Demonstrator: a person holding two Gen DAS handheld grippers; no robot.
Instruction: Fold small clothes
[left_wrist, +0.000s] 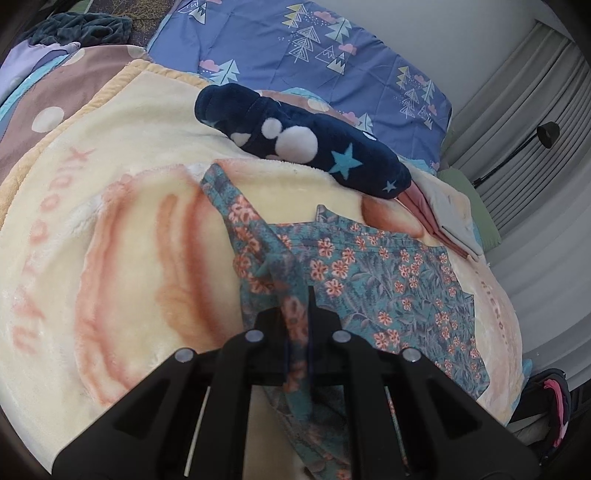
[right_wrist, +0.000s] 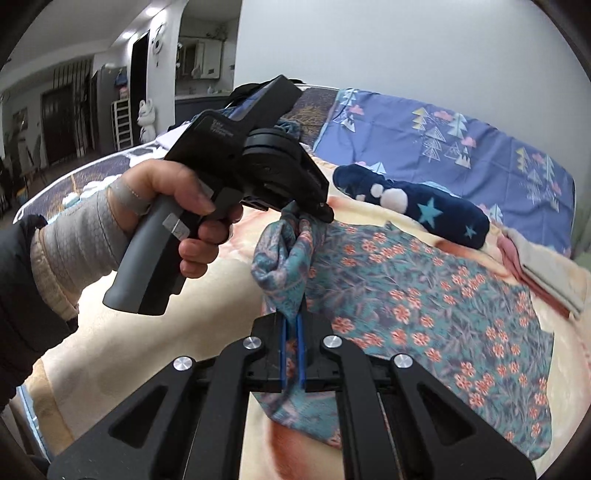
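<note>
Both grippers, left gripper (left_wrist: 298, 314) and right gripper (right_wrist: 292, 325), pinch the floral garment's (right_wrist: 424, 295) bunched edge.

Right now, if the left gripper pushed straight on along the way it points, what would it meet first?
The left gripper is already shut on the floral garment. Straight ahead it would likely press that fabric's bunched strap down onto the cream blanket; the navy star-print plush lies farther on. Depth is uncertain.

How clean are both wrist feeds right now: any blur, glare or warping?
Left wrist view: strong fisheye curve, dark corners, soft even light; floral garment sharp, blurred near the left gripper. Right wrist view: same warping, ceiling lights glare top left, right gripper sharp.
</note>
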